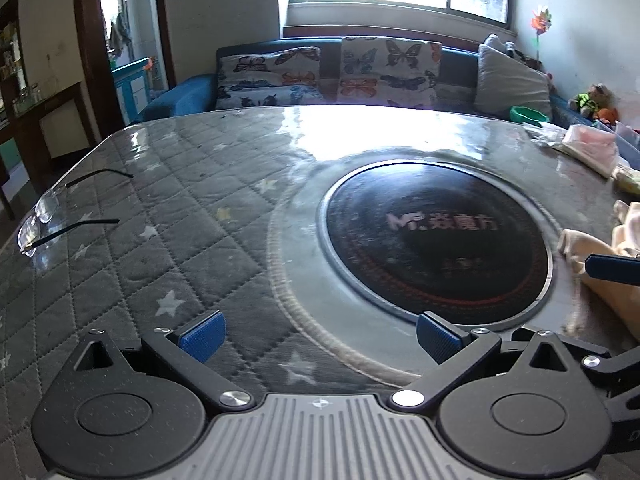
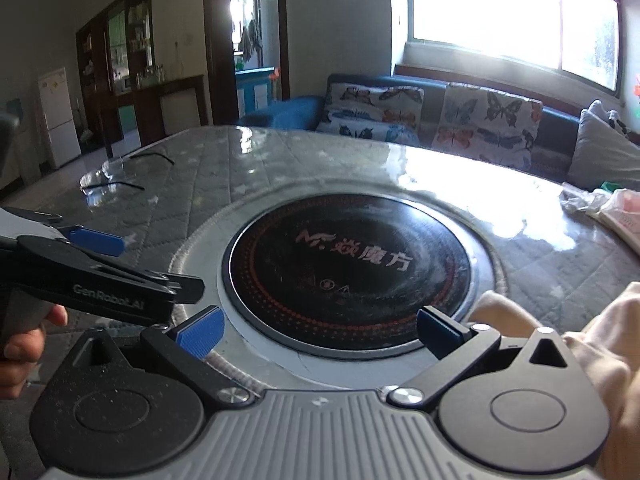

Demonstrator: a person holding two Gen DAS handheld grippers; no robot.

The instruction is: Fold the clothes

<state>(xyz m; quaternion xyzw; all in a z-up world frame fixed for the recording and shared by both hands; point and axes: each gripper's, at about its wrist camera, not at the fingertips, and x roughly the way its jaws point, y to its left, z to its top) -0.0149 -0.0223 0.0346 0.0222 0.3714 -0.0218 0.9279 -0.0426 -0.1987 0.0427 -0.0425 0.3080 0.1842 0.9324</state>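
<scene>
A cream-coloured garment [image 1: 600,280] lies crumpled at the right side of the table; in the right wrist view it [image 2: 592,340] sits just right of my right gripper. My left gripper [image 1: 318,338] is open and empty, low over the quilted table cover. My right gripper [image 2: 318,334] is open and empty over the near rim of the black round cooktop [image 2: 348,268]. The left gripper also shows in the right wrist view at the left [image 2: 100,240], held by a hand. A blue finger of the right gripper shows in the left wrist view at the right edge.
The table [image 1: 160,220] has a grey quilted star cover under clear plastic, with the inset cooktop [image 1: 436,248]. Spectacles [image 1: 44,216] lie at the far left. Plastic bags and packets [image 1: 588,148] sit at the far right. A sofa with butterfly cushions [image 1: 360,72] stands behind.
</scene>
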